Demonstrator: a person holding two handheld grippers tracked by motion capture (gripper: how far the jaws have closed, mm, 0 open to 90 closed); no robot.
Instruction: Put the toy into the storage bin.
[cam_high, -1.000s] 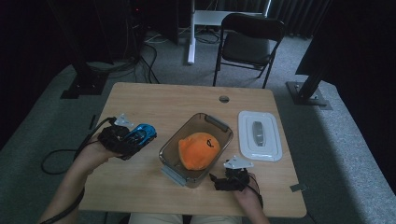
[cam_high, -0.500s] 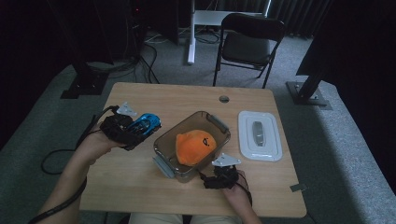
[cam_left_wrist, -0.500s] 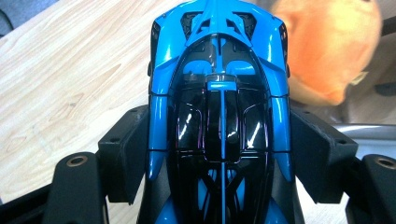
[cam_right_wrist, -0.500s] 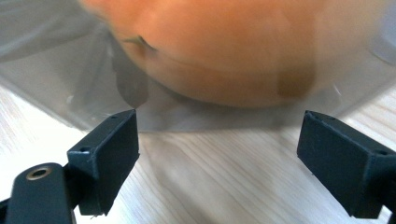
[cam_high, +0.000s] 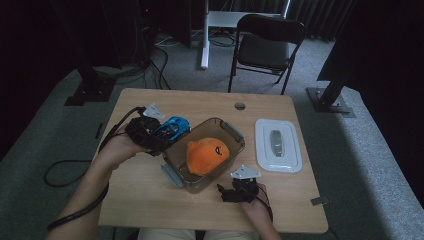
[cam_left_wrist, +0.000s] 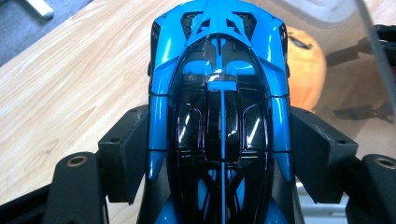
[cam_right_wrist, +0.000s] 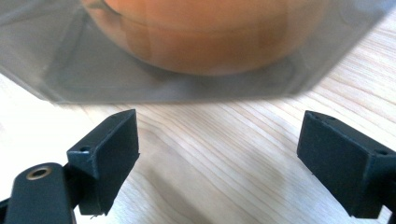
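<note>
The blue toy car (cam_left_wrist: 219, 107) is gripped between the jaws of the left gripper (cam_high: 150, 134), pads pressed on both its flanks. Against the earlier frames, car and gripper are now carried up and across from the left side of the tabletop (cam_high: 150, 200) to the left rim of the clear box (cam_high: 230, 131); the car's nose is seen right at that rim. The box is kept near the middle of the tabletop, turned a little from a second ago, with the orange plush (cam_high: 207, 155) inside it. The right gripper (cam_high: 234, 192) is held low by the box's near corner, jaws wide apart with bare wood between them. The white lid (cam_high: 277, 145) is left flat toward the right edge, unmoved.
</note>
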